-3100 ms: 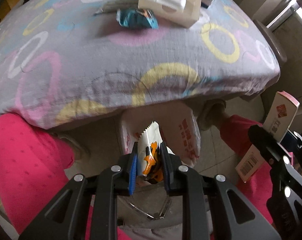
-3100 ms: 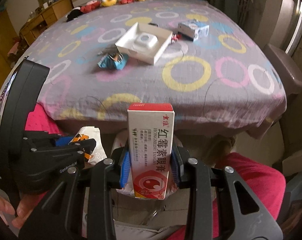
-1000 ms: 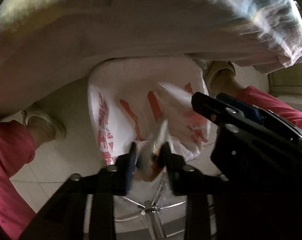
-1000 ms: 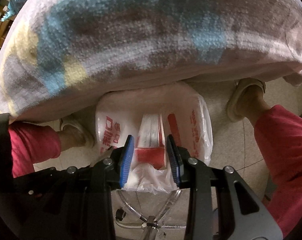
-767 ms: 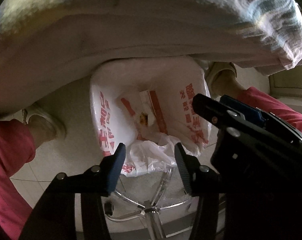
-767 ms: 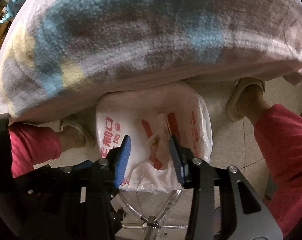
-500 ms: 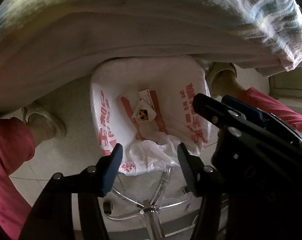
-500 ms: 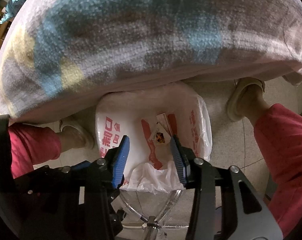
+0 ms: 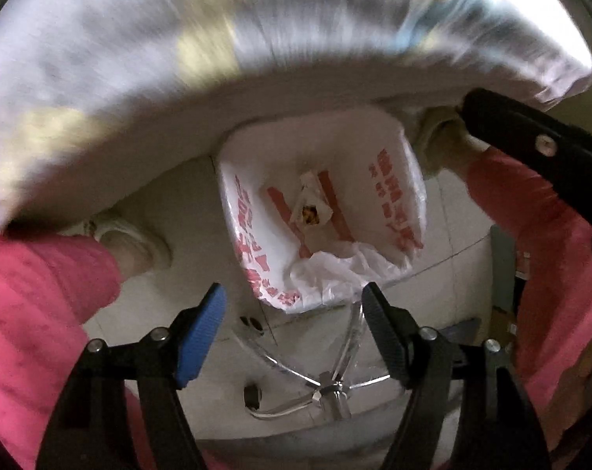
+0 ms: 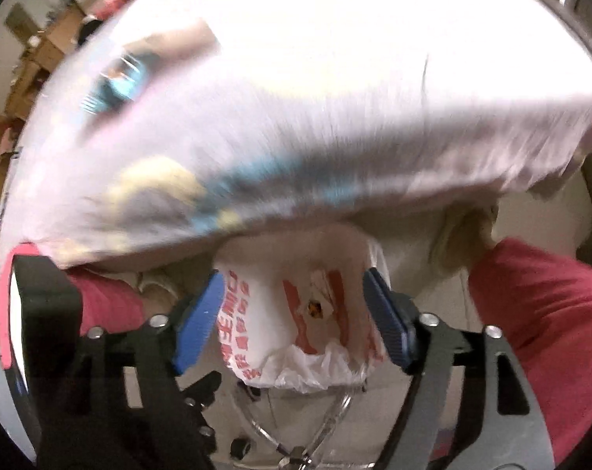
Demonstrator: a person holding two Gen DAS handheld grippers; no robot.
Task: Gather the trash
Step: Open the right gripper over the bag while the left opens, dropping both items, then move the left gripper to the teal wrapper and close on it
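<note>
- Pink fabric: the person's trouser leg (image 9: pixel 33 313) fills the left edge of the left wrist view, with a pale slipper (image 9: pixel 127 239) on the tiled floor (image 9: pixel 186 211) beside it.
- Left gripper (image 9: pixel 292 329): jaws have just been opening and stand wide apart, nothing between the pads; it points down at the floor, short of the bag's near rim.
- White plastic trash bag (image 9: pixel 257 235), red print, mouth open, standing on the floor below the bed's edge (image 9: pixel 257 58). Inside lie a small snack wrapper (image 9: pixel 309 207) and the red-and-white carton (image 9: pixel 327 203) under it; both are blurred.
- Chrome chair base (image 9: pixel 327 387): just beside the bag, nearer the camera.
- Right gripper (image 10: pixel 292 313): jaws likewise just opened wide, holding nothing; the bag shows through the gap, well below.
- Bed, right wrist view: a blue wrapper (image 10: pixel 114 86) lies on the cover, heavily smeared by motion.
- Progress, as a judgement: two pieces are binned; at least the blue wrapper is left, and other litter on the bed cannot be made out. Next call is a return to the bed.
</note>
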